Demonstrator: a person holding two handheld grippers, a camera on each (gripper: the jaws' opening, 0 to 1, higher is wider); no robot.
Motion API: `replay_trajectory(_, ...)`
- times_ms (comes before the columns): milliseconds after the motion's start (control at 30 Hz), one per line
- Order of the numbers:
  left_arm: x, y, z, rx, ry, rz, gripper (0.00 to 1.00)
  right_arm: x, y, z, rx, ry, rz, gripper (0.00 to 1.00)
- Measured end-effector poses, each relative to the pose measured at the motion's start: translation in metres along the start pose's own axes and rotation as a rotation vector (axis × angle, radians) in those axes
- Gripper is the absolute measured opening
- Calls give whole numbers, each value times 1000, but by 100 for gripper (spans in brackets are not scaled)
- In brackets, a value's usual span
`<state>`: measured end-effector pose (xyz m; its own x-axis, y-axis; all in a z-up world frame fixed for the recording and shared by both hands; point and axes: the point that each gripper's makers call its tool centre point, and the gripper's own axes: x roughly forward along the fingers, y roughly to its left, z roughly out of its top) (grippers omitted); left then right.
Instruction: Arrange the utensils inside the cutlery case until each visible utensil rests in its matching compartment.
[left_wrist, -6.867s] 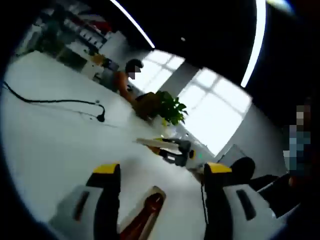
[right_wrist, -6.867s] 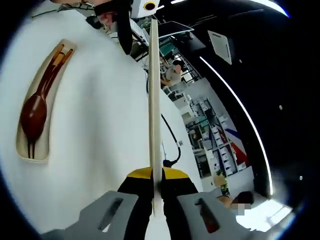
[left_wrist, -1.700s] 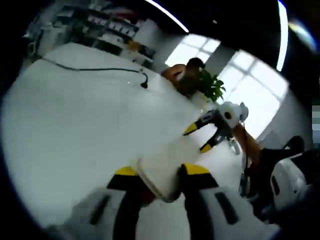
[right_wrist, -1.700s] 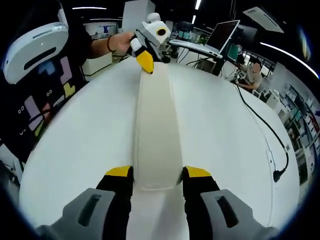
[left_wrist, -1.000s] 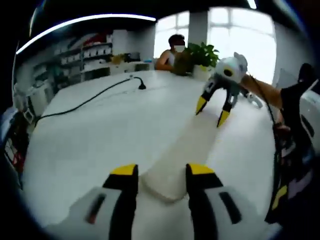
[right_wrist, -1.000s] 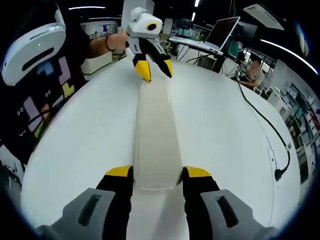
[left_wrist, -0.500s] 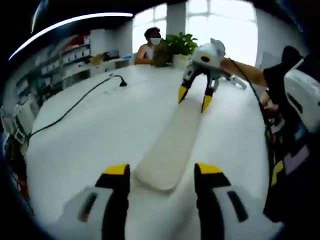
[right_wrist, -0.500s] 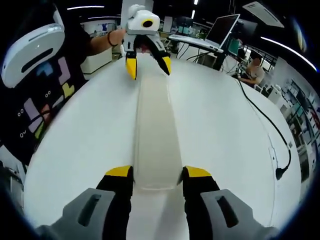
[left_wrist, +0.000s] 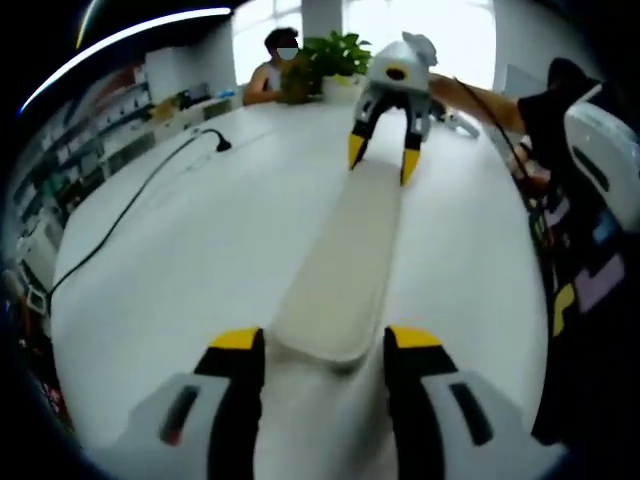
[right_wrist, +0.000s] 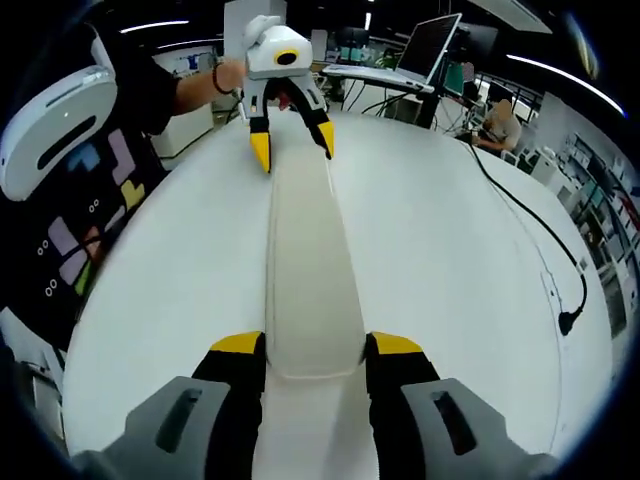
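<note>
In the left gripper view, the left gripper (left_wrist: 322, 345) rises from the bottom with its two yellow-tipped black jaws spread apart, one on each side of the near end of a long, narrow cream-coloured cutlery case (left_wrist: 350, 262) that lies closed, lid on, flat on the round white table (left_wrist: 190, 250); whether the tips touch the case walls cannot be told. At the case's far end the right gripper (left_wrist: 381, 158), white-bodied with yellow tips, points down with its jaws apart, straddling that end. A black power cable (left_wrist: 130, 200) trails across the table to the left, a green potted plant (left_wrist: 335, 52) stands beyond the far edge, and a seated person (left_wrist: 272, 70) is beside it. In the right gripper view, the right gripper (right_wrist: 314, 355) has its yellow-tipped jaws open, flanking the near rounded end of the same cream case (right_wrist: 303, 270), which runs straight away along the table (right_wrist: 450, 250). At the far end the left gripper (right_wrist: 291, 142), held by a hand (right_wrist: 222, 75), stands with jaws apart over that end. A black cable (right_wrist: 535, 245) lies to the right, and an open laptop (right_wrist: 425, 50) sits on a desk behind.
</note>
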<state>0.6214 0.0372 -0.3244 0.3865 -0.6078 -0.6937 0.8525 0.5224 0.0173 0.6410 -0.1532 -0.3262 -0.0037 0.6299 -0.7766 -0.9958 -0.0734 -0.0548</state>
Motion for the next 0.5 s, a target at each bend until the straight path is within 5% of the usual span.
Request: replay_trajectory(500, 12, 0, 6, 82, -59, -35, 48, -2, 2, -4, 53, 81, -42, 41)
